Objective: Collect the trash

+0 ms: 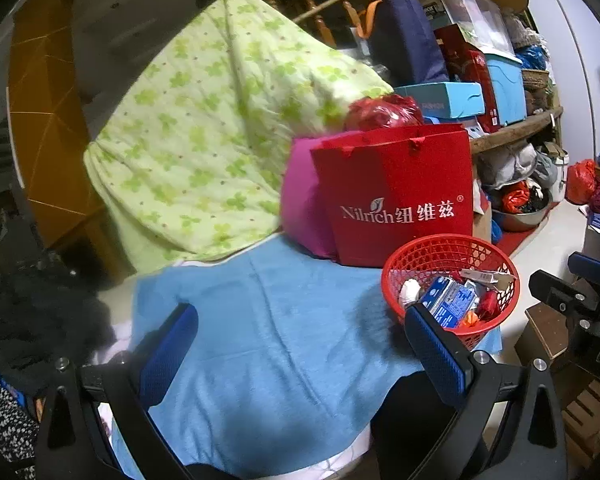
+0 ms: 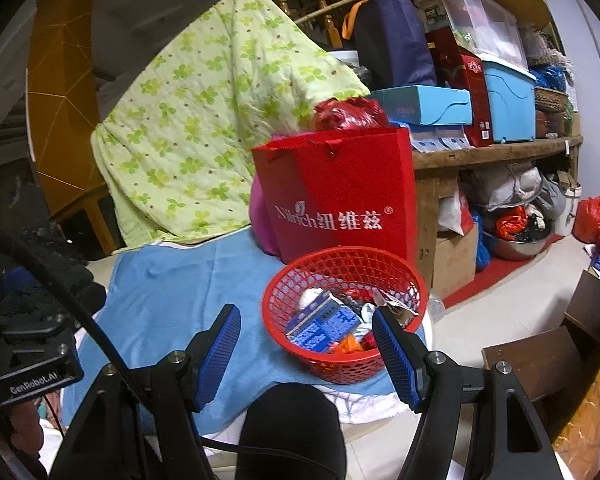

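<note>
Red mesh basket (image 2: 342, 312) of trash on blue towel (image 2: 172, 288), just beyond right gripper (image 2: 306, 354) fingers; light, springy (grip rim). Both pairs open, empty, left gripper (image 1: 300, 354) too.

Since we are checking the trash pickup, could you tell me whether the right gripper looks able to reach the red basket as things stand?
Probably yes. The right gripper is open and empty, and the red basket sits just ahead on the blue towel with nothing between them.
</note>
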Demonstrator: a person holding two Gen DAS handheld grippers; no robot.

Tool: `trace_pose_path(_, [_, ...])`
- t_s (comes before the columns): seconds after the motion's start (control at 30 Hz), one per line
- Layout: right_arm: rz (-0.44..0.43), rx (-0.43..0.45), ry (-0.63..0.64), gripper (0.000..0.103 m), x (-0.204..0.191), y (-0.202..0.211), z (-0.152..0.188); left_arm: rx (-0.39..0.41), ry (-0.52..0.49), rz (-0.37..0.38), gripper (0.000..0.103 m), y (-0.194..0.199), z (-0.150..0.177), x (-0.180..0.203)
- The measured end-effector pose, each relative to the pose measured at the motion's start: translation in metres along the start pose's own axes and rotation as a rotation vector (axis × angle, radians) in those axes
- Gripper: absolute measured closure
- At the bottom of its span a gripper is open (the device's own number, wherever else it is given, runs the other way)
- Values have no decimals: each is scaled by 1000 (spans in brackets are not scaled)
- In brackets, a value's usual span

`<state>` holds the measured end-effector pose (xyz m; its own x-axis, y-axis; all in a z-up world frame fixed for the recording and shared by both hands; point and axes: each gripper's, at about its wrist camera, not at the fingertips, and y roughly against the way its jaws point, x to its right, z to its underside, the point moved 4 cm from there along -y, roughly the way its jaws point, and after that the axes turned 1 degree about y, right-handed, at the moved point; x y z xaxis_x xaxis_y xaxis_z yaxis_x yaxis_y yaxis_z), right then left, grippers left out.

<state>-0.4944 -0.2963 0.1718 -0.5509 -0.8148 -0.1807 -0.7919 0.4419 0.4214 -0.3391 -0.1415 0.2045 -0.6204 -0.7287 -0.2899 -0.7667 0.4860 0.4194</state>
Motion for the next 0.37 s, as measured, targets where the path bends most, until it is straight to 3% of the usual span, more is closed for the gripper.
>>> trace_pose_path(0.2, [68, 60, 24, 31, 7, -12, -13, -20, -7, 54, 1, -34, -4, 8])
trace_pose_path(0.37, [49, 120, 72, 31, -17, -32, -37, -52, 106, 103, 1, -72, -5, -25])
